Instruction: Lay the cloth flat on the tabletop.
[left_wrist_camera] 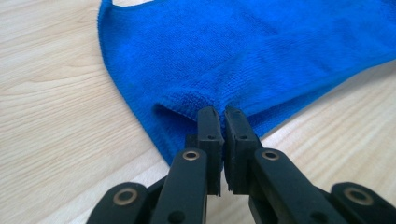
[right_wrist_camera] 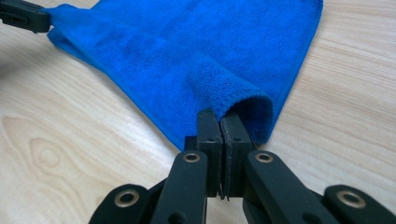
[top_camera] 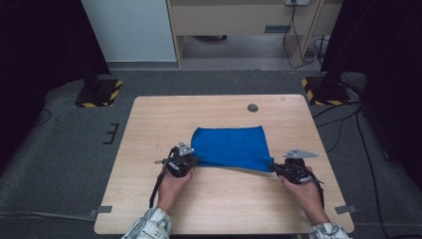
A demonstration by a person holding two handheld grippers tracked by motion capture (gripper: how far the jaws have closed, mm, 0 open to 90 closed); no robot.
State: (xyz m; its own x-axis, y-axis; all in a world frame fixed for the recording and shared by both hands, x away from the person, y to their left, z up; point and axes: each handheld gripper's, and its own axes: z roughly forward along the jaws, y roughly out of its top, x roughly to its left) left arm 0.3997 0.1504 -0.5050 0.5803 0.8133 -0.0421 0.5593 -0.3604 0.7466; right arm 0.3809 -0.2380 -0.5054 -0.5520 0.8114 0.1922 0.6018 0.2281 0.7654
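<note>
Blue cloth point(top_camera: 231, 147) lies flat on the surface point(top_camera: 149, 124); left gripper point(left_wrist_camera: 221, 112) pinches its near-left corner — right gripper point(right_wrist_camera: 221, 116) pinches the near-right.

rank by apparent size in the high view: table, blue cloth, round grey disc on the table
1. table
2. blue cloth
3. round grey disc
The gaps are plain, so nearness to the camera changes nothing.

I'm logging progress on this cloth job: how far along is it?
Done: both near corners of the blue cloth are pinched, one by the left gripper, one by the right gripper. In hand: the near edge is lifting slightly. Left: the cloth still lies spread on the table, no fold made yet.
</note>
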